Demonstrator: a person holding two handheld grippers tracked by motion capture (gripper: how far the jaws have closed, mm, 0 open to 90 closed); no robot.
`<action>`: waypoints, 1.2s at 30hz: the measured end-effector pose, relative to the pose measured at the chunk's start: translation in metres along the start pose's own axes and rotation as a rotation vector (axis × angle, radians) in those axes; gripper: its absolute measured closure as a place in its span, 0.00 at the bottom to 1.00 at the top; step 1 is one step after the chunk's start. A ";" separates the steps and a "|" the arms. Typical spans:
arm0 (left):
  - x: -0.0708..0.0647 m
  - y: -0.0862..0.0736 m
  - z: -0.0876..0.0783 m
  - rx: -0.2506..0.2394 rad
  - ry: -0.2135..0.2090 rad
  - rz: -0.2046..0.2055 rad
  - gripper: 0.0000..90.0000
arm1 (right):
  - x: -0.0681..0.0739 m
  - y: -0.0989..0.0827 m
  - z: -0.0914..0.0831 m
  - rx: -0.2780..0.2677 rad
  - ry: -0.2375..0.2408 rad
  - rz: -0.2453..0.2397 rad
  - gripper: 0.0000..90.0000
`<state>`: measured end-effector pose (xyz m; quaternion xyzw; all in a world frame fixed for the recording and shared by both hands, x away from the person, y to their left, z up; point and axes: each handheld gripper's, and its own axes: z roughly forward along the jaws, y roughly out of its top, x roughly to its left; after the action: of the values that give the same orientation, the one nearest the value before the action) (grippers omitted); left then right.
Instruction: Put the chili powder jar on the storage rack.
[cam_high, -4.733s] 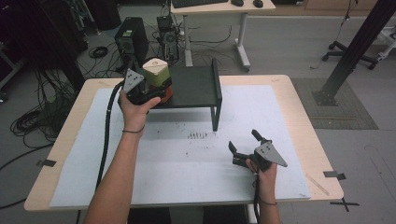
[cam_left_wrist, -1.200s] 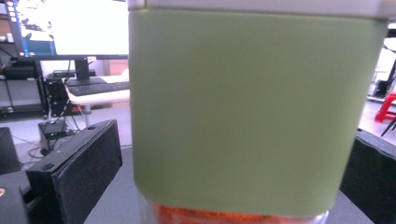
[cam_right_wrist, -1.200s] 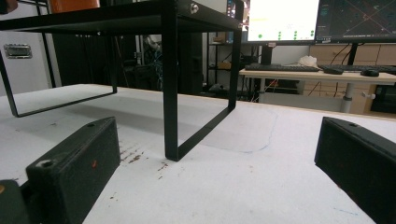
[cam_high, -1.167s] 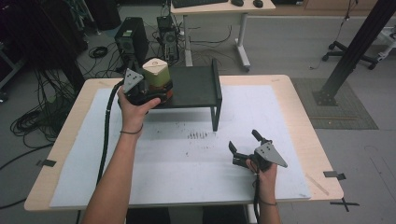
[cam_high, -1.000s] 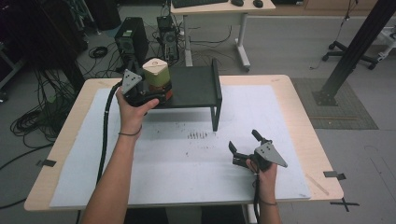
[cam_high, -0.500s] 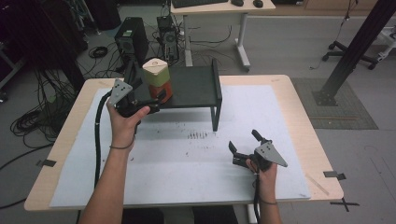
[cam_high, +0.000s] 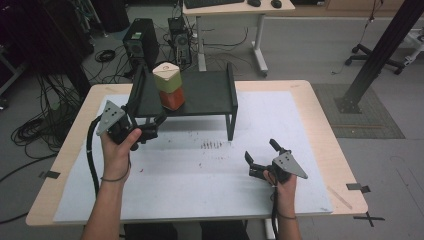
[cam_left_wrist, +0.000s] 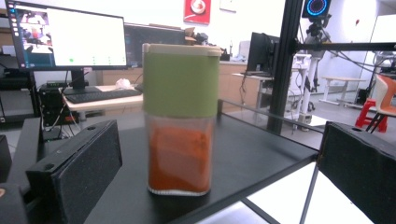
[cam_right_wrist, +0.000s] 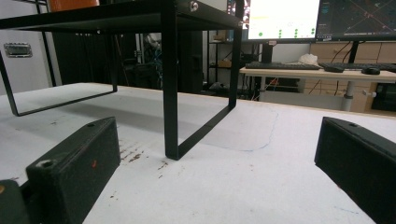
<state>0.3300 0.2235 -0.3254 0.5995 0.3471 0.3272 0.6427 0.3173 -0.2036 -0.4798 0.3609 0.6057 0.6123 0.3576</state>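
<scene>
The spice jar (cam_high: 168, 86), green-capped over orange contents, is standing upright on the black shelf (cam_high: 205, 95), near its left end. The left gripper (cam_high: 150, 131) is hanging just off the shelf's front-left edge, jaws spread wide and empty; it has pulled back from the jar it was clasping. The right gripper (cam_high: 260, 159) is resting apparently on the white mat (cam_high: 210, 175), still gaping.

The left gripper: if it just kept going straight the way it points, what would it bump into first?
Most likely the jar on the black shelf. It stands dead ahead between the open jaws of the left gripper, though how far off is hard to judge.
</scene>
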 end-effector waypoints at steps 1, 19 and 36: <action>0.000 -0.001 -0.003 -0.004 -0.001 0.001 0.00 | 0.000 0.000 0.000 0.002 0.000 0.002 0.00; 0.001 -0.052 -0.051 -0.020 0.023 0.008 0.00 | 0.001 0.000 0.000 0.006 -0.008 -0.002 0.00; 0.008 -0.110 -0.063 -0.029 0.042 0.003 0.00 | 0.001 0.000 0.000 0.010 -0.014 -0.002 0.00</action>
<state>0.2820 0.2568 -0.4379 0.5838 0.3547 0.3457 0.6433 0.3172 -0.2024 -0.4796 0.3661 0.6067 0.6065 0.3607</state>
